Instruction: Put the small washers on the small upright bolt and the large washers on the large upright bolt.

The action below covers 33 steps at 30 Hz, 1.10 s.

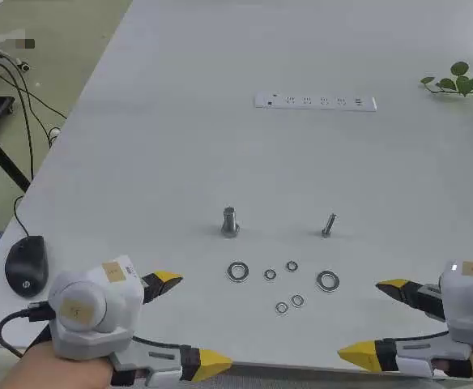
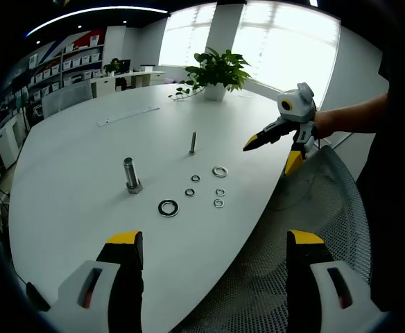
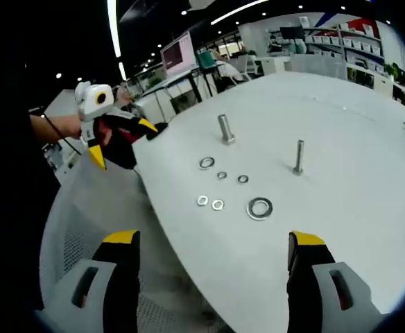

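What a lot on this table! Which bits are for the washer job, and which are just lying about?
For the job:
large bolt
small bolt
two large washers
four small washers

Just lying about:
power strip
computer mouse
plant

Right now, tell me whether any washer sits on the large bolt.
No, the large bolt stands bare; all washers lie on the table.

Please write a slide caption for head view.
Left tool and right tool, open, near six washers, large bolt, small bolt.
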Motion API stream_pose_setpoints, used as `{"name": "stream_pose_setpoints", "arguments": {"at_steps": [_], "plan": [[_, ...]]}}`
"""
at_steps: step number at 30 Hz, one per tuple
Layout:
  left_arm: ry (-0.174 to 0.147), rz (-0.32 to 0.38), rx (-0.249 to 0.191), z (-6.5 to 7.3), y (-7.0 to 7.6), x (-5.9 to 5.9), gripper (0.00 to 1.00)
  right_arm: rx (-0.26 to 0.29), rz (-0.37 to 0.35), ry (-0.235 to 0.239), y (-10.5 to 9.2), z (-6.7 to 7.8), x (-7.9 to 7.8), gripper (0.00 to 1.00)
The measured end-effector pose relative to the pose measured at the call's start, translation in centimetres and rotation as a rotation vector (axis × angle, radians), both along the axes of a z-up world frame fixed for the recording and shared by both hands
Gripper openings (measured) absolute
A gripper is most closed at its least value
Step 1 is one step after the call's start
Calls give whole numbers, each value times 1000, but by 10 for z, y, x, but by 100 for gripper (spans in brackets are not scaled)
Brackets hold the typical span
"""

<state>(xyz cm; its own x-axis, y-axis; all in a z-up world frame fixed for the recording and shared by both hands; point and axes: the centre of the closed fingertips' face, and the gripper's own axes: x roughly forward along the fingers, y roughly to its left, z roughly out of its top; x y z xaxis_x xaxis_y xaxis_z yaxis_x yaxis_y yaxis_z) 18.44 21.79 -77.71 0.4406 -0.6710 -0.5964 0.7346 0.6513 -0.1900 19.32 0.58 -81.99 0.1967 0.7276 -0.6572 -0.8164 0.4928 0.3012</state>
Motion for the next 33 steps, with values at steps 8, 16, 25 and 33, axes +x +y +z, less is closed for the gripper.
{"name": "stream_pose_setpoints", "arguments": {"at_steps": [8,16,25,33], "plan": [[-13,-6,26,3,4,-2,89,-21,44,-1,13,6,4,81],[-17,-9,39,2,7,-5,91,-10,45,-61,20,16,20,80],[-6,-25,29,1,1,-4,89,-58,73,-54,20,7,20,77],[-26,-18,29,6,2,3,89,-137,116,-65,13,2,33,70]]}}
